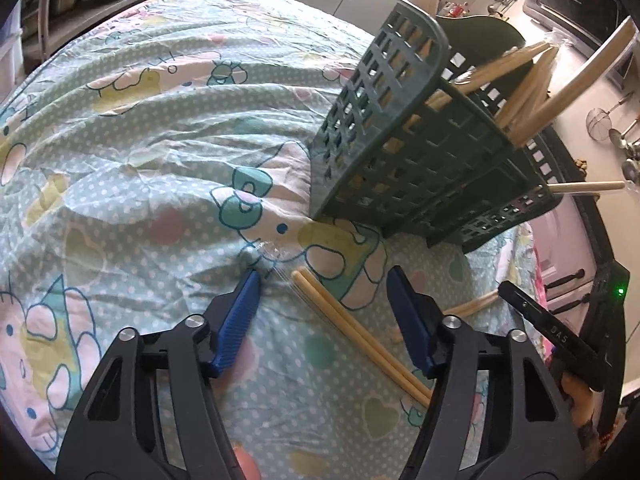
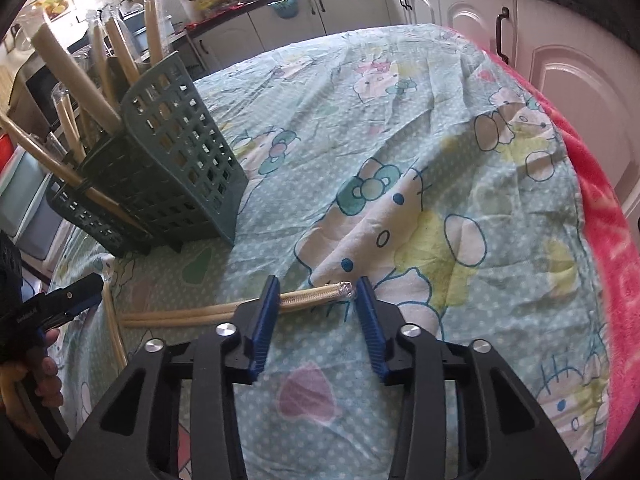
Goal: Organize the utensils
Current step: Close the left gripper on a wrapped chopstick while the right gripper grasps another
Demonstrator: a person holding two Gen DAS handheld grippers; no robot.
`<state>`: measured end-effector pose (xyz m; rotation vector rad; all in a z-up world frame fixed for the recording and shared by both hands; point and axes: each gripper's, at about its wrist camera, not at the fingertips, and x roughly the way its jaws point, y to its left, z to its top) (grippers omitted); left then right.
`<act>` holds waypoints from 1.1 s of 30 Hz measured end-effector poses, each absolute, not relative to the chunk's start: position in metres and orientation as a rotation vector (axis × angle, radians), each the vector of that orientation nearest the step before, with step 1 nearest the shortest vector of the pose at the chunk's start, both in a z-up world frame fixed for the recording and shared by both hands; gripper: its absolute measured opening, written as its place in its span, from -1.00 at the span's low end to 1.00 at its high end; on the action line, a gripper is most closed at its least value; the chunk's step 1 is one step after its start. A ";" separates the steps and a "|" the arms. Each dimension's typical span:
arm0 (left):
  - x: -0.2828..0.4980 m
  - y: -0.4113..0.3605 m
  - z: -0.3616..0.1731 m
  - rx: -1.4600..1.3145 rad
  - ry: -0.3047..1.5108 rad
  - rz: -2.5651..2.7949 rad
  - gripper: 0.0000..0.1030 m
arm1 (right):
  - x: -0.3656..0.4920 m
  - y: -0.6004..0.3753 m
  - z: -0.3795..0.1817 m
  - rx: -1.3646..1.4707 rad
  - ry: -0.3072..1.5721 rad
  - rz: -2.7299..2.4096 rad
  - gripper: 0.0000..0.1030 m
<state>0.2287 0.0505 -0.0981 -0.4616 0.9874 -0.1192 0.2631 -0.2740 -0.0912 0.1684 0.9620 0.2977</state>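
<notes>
Hidden and cut-off items, both wrist views.

The chopsticks [image 1: 360,332] pass beneath the left gripper's right finger [image 1: 412,324], their near ends unseen. Lower ends of the wooden utensils [image 2: 76,68] are masked by the green basket [image 2: 180,168] lattice; their type cannot be determined. The loose stick [image 2: 114,328] runs behind the right gripper's frame.
</notes>
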 end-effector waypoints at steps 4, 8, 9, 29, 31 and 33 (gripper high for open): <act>0.234 0.054 -0.098 -0.443 0.999 -0.087 -0.14 | 0.265 -0.274 -0.091 0.172 0.951 0.288 -0.54; 0.238 0.053 -0.098 -0.401 1.009 -0.056 -0.41 | 0.264 -0.277 -0.091 0.177 0.935 0.281 -0.73; 0.238 0.053 -0.098 -0.391 1.011 -0.049 -0.49 | 0.263 -0.277 -0.090 0.177 0.930 0.278 -0.74; 0.199 0.081 -0.041 -0.431 0.844 -0.143 -0.94 | 0.223 -0.263 -0.029 0.143 0.751 0.387 -0.88; 0.195 0.077 -0.029 -0.419 0.812 -0.161 -0.94 | 0.216 -0.254 -0.018 0.119 0.720 0.411 -0.89; 0.192 0.072 -0.022 -0.421 0.793 -0.177 -0.94 | 0.207 -0.245 -0.004 0.088 0.682 0.439 -0.89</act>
